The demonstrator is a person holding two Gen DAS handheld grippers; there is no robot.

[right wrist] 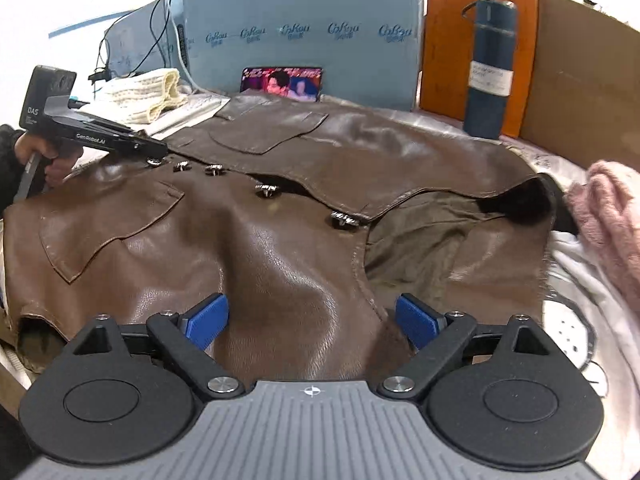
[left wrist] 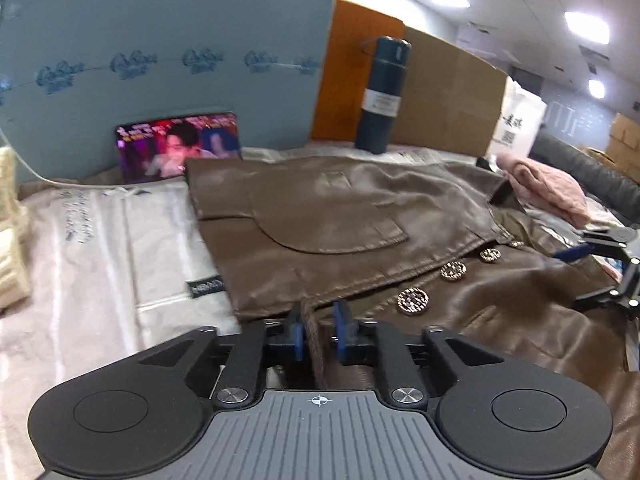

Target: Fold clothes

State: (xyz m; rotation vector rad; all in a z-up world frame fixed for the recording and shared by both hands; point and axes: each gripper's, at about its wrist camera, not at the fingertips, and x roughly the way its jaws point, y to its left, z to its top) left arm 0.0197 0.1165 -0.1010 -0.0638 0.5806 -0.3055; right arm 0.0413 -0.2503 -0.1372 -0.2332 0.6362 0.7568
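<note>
While the brown leather jacket (left wrist: 340, 220) lies spread flat on the pale cloth-covered table (left wrist: 100, 260), the left wrist view shows its long axis running from the left gripper (left wrist: 318, 334) toward the far right. That gripper's blue pads are nearly closed, pinching a thin strip of the jacket's hem edge. Bare cloth lies open to the left; a phone (left wrist: 178, 150) and a dark flask (left wrist: 382, 94) stand beyond the far edge.

From the right wrist view, the jacket (right wrist: 280, 240) fills the middle, glossy and creased, its row of metal buttons (right wrist: 266, 190) running diagonally. The right gripper (right wrist: 312, 322) is spread wide over the leather, gripping nothing. A pink garment (right wrist: 608, 208) crowds the collar end at right.
</note>
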